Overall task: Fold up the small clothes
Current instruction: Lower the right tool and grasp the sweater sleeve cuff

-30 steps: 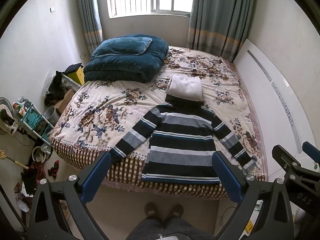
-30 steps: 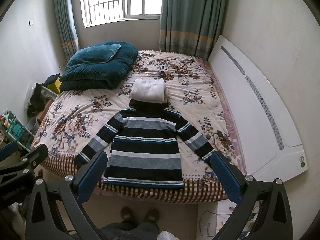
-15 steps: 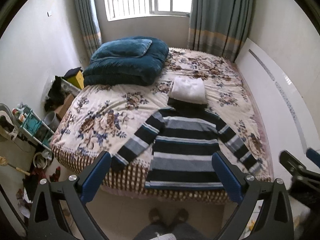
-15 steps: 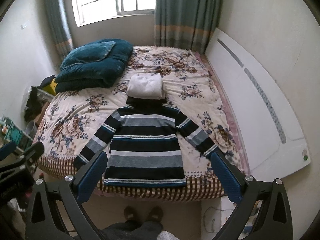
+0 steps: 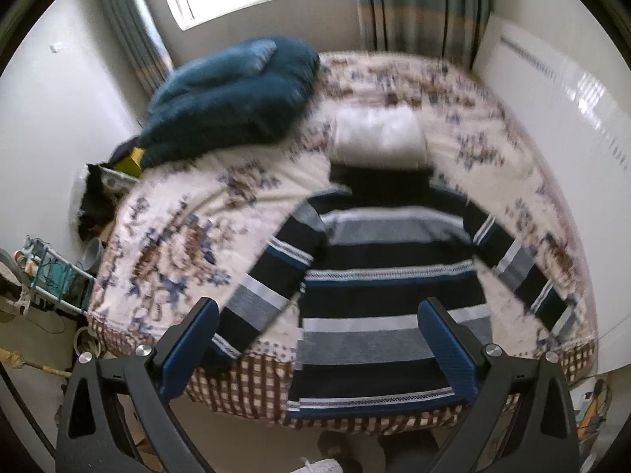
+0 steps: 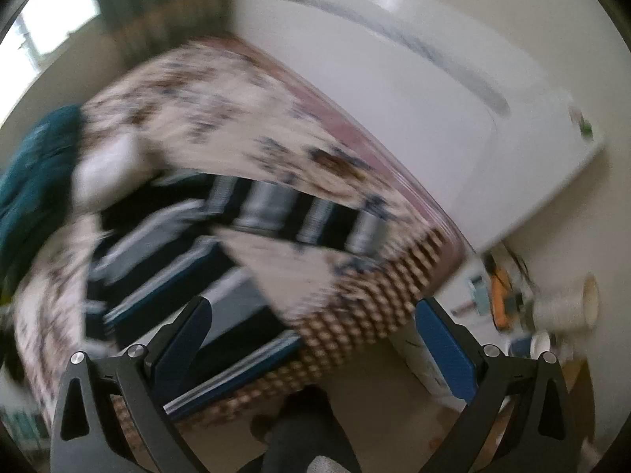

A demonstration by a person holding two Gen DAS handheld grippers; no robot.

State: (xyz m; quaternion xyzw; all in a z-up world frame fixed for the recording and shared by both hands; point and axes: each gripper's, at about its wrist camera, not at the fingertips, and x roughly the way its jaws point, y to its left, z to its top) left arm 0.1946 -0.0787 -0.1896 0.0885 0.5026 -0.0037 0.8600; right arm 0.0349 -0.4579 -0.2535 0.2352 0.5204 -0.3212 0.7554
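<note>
A striped sweater (image 5: 390, 280) in black, grey and blue lies flat on the floral bed (image 5: 189, 236), sleeves spread, hem at the bed's near edge. A folded white garment (image 5: 378, 138) sits just beyond its collar. My left gripper (image 5: 315, 349) hangs open above the hem with nothing between its blue fingers (image 5: 189, 349). The right wrist view is blurred and tilted; in it the sweater (image 6: 169, 272) shows with its right sleeve (image 6: 299, 216) stretched out. My right gripper (image 6: 311, 349) is open and empty, above the bed's near right corner.
A teal duvet and pillow (image 5: 232, 94) are piled at the bed's far left. A white headboard panel (image 5: 552, 126) leans on the right wall. Clutter and a small rack (image 5: 51, 276) stand on the floor left; cups and cables (image 6: 560, 307) lie right. The person's feet (image 5: 343, 449) are below.
Both grippers have dropped closer to the bed. The right one has swung and tilted toward the sweater's right sleeve, blurring its view. The sweater has not moved.
</note>
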